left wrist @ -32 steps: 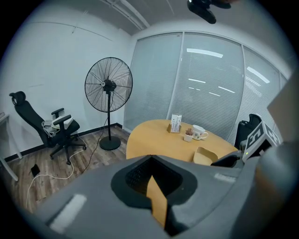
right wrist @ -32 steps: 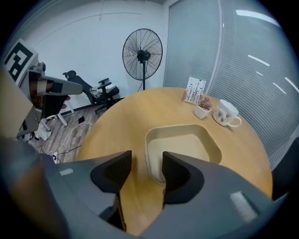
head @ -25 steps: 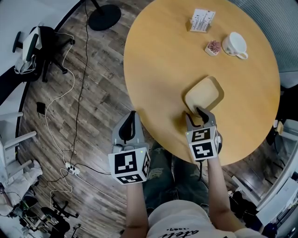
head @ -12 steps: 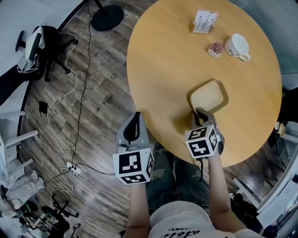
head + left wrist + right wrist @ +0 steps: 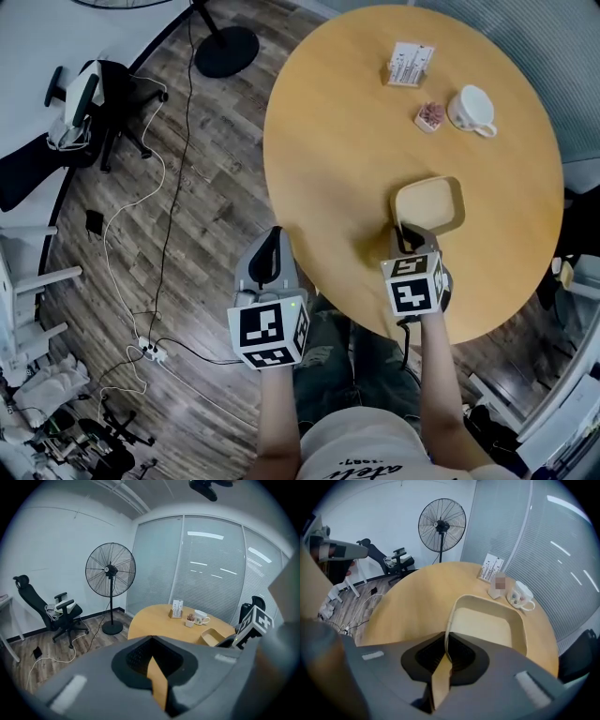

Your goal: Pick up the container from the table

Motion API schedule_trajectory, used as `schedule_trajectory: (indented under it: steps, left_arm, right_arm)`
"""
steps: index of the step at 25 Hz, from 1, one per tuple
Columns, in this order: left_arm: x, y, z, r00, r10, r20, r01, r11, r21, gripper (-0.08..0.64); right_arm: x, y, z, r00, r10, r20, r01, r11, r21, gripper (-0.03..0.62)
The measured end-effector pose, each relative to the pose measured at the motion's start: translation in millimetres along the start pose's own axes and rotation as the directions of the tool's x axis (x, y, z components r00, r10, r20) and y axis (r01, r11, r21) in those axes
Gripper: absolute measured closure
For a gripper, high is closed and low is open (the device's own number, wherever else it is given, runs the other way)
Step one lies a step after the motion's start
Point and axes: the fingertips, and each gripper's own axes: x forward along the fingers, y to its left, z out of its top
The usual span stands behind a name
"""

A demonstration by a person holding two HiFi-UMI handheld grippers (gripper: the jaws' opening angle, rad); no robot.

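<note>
Right gripper view: right gripper clamps the container at its 6 o'clock rim. Left gripper, closed and empty, hangs off the table at 7 o'clock

The head view looks steeply down on the desk from above its near edge. The left gripper view faces it from beside that edge; the right gripper view sits low over it. All share the container.

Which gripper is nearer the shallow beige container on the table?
Right. The right gripper is shut on the near rim of the shallow beige container; the left gripper hangs left of it, past the round wooden table edge.
</note>
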Motion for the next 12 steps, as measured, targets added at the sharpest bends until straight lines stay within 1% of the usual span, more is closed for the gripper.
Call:
schedule_trajectory:
  steps: [6, 12]
  left_arm:
    - [-9.0, 3.3, 31.8, 0.998, 0.02, 0.065, -0.021, 1.0, 0.013, 0.558]
    - [-23.4, 2.6, 64.9, 0.99, 0.041, 0.135, -0.045, 0.999, 0.026, 0.558]
  right_arm:
    - [-31.4, -24.0, 36.5, 0.989, -0.064, 0.133, 0.057, 0.997, 0.05, 0.546]
    - [-62.6, -42.1, 63.0, 0.973, -0.078, 0.219, 0.06, 0.994, 0.089, 0.546]
